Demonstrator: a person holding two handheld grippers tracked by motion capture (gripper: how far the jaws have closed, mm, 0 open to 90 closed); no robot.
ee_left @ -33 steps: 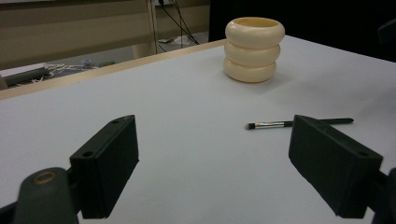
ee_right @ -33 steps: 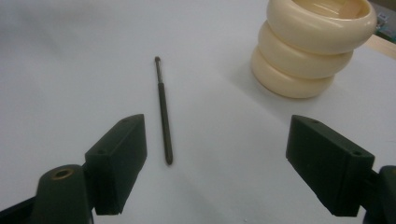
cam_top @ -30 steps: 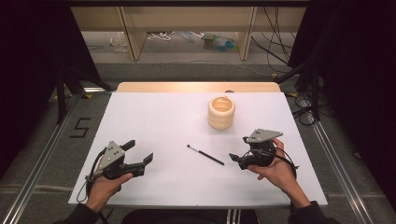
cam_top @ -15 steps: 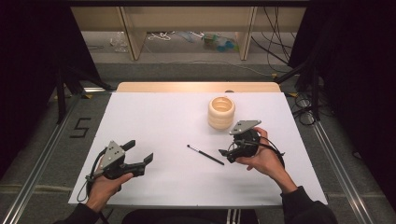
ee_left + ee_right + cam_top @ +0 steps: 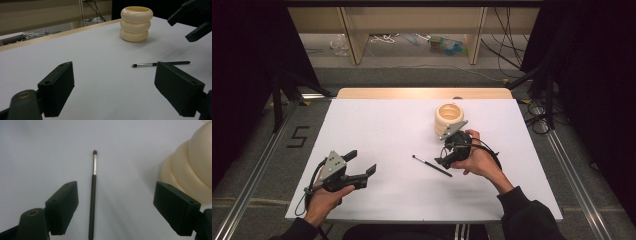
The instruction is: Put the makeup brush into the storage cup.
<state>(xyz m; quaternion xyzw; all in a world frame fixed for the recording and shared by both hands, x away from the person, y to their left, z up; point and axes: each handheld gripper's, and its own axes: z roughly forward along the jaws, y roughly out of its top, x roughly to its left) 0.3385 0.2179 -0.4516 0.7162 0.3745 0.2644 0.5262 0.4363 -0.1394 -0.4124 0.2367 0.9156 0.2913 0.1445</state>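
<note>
You are lining up a pick: your right claw point(image 5: 447, 161) is hovering wide open over the brush point(image 5: 92, 192), which is lying flat on the tabletop point(image 5: 382, 125) between its jaws, nearer one of them. The cup point(image 5: 449, 118) is standing just beside. Next, I judge, centre, lower, close. Your left claw point(image 5: 362, 167) is resting wide, well apart.

A black numeral "5" point(image 5: 297, 136) is marked on the grey floor at the left of the frame in the high view, beside the white table point(image 5: 377, 125). No other readable text appears anywhere.
</note>
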